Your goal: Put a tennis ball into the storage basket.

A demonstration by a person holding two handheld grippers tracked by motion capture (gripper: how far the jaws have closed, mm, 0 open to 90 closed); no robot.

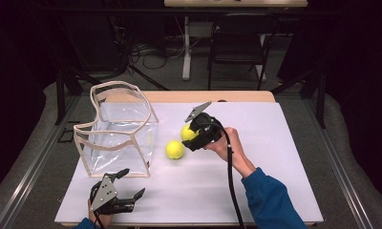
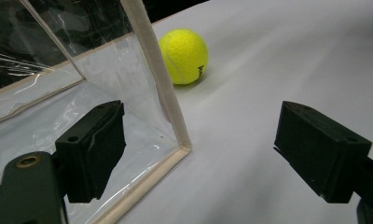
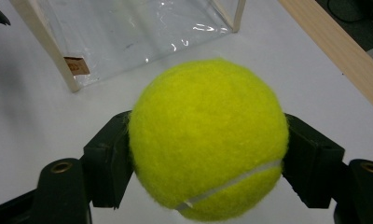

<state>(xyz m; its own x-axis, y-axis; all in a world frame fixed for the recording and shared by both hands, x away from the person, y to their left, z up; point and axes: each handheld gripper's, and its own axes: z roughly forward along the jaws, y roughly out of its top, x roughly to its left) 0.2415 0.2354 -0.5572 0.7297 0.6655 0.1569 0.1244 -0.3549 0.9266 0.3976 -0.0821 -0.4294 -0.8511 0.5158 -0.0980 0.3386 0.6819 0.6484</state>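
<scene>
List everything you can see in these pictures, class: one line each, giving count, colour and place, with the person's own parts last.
balls: 2, yellow; held ball in the right tongs, loose ball on the table beside the bag.
bag: 1, clear with beige trim, standing on the table's left.
table: 1, white top.
chair: 1, black, behind the table.
left tongs: 1, black, open, near the bag's front corner.
right tongs: 1, black, shut on the held ball.
sleeve: 1, blue, lower right.

Left gripper jaws wide apart, straddling the near corner of a clear bag with cream trim. Tennis ball on white counter just beside the bag.
</scene>
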